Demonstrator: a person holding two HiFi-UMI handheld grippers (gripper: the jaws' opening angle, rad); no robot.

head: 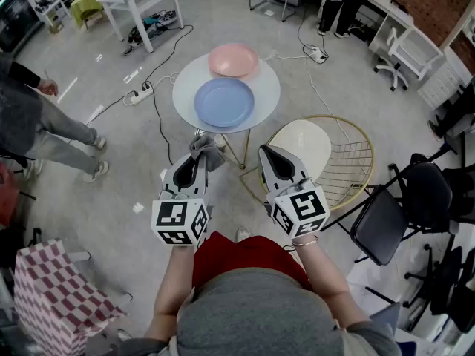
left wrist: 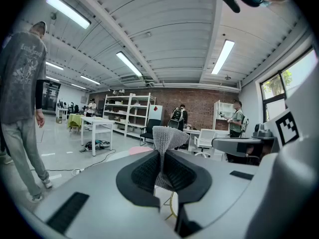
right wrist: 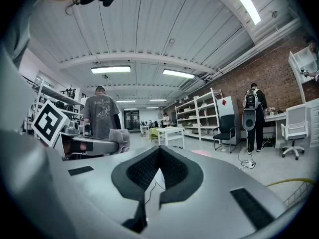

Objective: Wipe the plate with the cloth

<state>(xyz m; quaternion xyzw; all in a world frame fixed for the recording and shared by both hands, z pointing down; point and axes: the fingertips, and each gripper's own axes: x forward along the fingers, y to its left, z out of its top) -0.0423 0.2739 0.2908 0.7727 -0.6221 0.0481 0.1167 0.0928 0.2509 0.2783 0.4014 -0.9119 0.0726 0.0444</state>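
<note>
One round white table (head: 185, 87) sits upper centre in the head view. It carries a blue plate (head: 224, 102) at its near side and a pink plate (head: 233, 60) at its far edge, the two just overlapping in the picture. Which one is meant I cannot tell; the blue is the closer reach.

Below them, at mid-frame, the left gripper (head: 194, 165) is clamped on a grey cloth (head: 208, 148), which bunches out past the jaw tips. The right gripper (head: 269, 154) beside it has its jaws drawn together on nothing. Both are well short of the table.

The wiping has not begun. To do it well, I would bring the left gripper over the plate and lower it until the loose cloth lies flat on the plate. The free right gripper could steady the rim so the plate does not slide.
</note>
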